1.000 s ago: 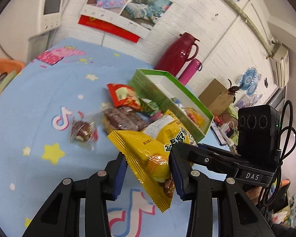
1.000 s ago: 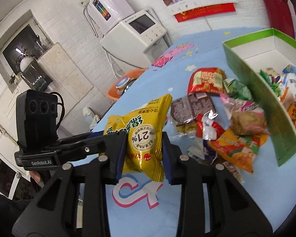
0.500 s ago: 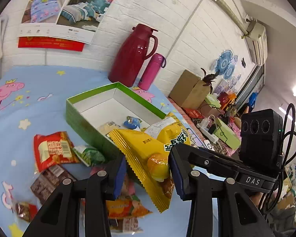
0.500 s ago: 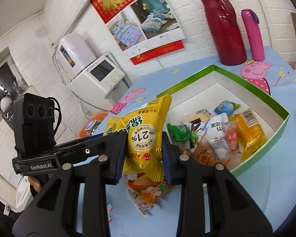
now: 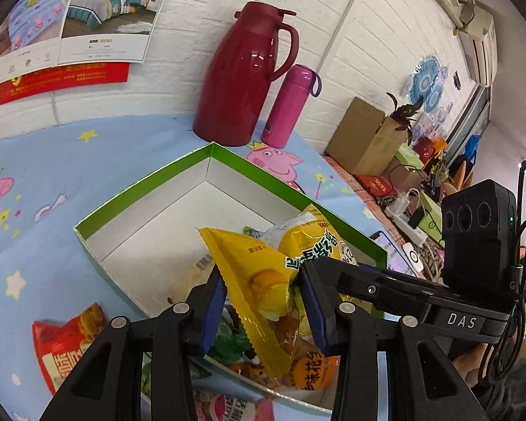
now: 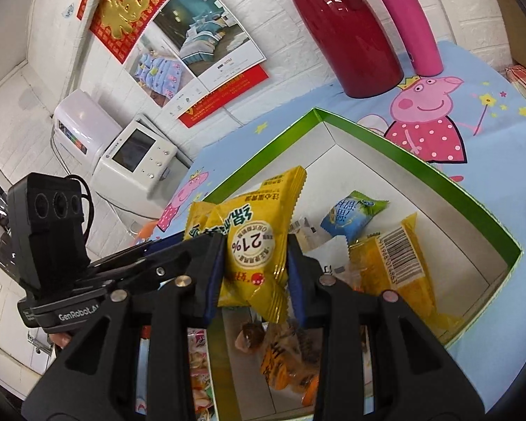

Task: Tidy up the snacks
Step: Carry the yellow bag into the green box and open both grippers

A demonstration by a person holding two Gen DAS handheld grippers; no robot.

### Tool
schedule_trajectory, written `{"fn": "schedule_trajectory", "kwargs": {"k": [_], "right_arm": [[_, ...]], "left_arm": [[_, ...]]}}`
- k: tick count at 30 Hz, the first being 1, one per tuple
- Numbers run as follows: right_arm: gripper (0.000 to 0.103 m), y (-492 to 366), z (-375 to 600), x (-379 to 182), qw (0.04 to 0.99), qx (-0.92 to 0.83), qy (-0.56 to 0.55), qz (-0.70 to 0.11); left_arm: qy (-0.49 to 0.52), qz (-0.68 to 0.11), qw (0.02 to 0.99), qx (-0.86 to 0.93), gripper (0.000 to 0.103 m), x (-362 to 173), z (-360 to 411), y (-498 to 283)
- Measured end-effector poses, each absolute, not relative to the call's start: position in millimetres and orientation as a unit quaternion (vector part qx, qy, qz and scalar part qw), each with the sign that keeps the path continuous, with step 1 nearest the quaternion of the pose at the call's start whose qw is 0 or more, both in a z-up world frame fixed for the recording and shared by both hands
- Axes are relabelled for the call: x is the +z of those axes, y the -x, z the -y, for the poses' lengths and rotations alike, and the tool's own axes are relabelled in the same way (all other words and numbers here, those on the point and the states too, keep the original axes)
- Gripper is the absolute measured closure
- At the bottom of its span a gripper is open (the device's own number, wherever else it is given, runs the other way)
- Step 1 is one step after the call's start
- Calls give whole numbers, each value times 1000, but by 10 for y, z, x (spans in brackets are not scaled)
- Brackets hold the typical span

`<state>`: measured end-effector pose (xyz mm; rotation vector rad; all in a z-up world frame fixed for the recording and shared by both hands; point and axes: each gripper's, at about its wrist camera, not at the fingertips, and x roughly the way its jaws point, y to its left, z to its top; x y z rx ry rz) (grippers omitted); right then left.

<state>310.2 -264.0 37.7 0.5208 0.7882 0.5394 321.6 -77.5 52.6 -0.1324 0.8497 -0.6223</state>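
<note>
Both tongs hover over the green box (image 5: pixel 228 156), left tongs (image 5: pixel 263 301) clamped on a yellow packet (image 5: pixel 249 266), right tongs (image 6: pixel 254 273) gripping another yellow pouch (image 6: pixel 259 242). Releasing carelessly here, one could catch the rim and tumble onto the desk (image 5: pixel 35 175).

Both claws are black with blue pads (image 5: pixel 214 310), silver screws and a three-lens camera block (image 6: pixel 47 240).

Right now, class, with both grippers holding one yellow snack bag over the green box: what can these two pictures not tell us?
- Left wrist view: the yellow snack bag and left gripper hide the green box's near contents.
- Left wrist view: the red packet is cut off behind a finger.
- Right wrist view: the right gripper hides the box's near corner.
</note>
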Motion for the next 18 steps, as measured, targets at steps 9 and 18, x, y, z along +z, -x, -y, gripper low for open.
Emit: {"fn": "schedule_trajectory", "kwargs": {"k": [9, 18], "right_arm": [[26, -3141, 2779, 284, 862, 220, -264, -373], [23, -2784, 2709, 527, 865, 227, -265, -361]], "left_arm": [[72, -399, 893, -193, 11, 428, 553, -3225], [76, -391, 897, -190, 11, 613, 410, -2912]]}}
